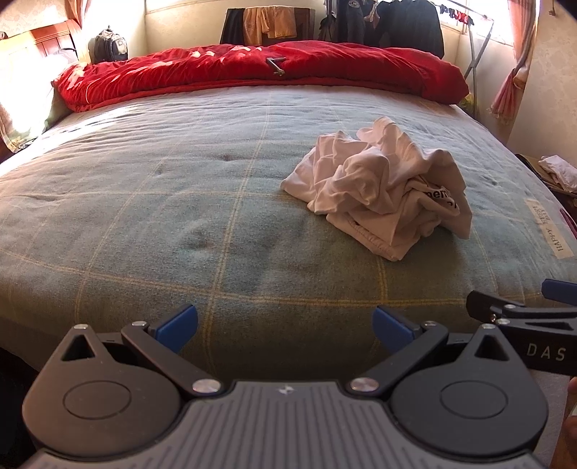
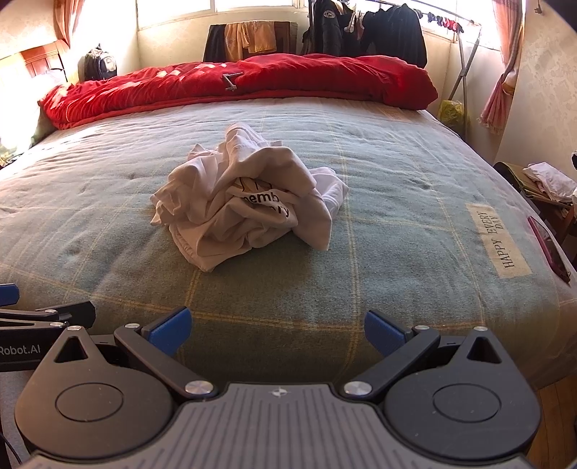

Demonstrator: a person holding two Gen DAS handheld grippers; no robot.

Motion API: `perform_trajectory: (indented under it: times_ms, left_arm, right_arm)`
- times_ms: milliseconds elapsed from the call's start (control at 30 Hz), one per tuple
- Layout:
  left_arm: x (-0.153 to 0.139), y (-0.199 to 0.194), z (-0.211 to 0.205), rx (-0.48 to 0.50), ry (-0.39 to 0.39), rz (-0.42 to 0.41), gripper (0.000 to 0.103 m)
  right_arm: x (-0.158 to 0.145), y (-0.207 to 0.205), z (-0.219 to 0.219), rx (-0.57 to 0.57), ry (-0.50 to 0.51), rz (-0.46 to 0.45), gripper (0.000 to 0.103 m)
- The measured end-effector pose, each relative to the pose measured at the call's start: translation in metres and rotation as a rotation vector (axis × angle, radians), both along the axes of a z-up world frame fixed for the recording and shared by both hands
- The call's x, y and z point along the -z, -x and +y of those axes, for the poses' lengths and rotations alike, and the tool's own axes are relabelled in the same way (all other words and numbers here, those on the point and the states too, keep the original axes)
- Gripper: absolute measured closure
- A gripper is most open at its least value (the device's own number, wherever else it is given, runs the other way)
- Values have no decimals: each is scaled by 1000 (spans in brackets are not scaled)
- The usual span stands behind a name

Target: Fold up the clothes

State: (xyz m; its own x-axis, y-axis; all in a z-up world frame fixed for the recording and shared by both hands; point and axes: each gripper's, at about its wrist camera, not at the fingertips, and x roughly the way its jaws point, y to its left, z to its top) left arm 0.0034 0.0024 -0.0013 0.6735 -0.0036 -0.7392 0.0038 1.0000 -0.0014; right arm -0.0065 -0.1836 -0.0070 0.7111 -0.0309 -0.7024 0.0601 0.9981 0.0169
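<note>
On the bed (image 2: 414, 223), mid-blanket: white shirt (image 2: 249, 202) crumpled in a heap, unfolded. Left hand-held gripper (image 1: 285, 326) and right hand-held gripper (image 2: 277, 330) both spread wide, holding nothing, well short of it. Spreading flat and all folds left to do.

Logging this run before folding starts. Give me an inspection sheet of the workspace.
Surface: bed with a green checked blanket, flat, lightly wrinkled.
Job's things: one white shirt crumpled in a heap mid-bed, printed letters partly showing; not yet spread.
Clutter: red duvet bunched along the far edge, a small metal thing lying on it; dark red flat thing at the right edge.
Grippers: left gripper and right gripper both open, empty, at the near edge.
Cables: nothing seen.
Surroundings: clothes rack, backpack, curtains, sunlit windows.
</note>
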Motion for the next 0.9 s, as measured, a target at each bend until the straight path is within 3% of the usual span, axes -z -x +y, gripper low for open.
perform_trajectory:
  times_ms: [900]
  left_arm:
    - [-12,-8,-2,3,-28,-15,1]
  right_arm:
    - [3,-4,3,-18,5,24,0]
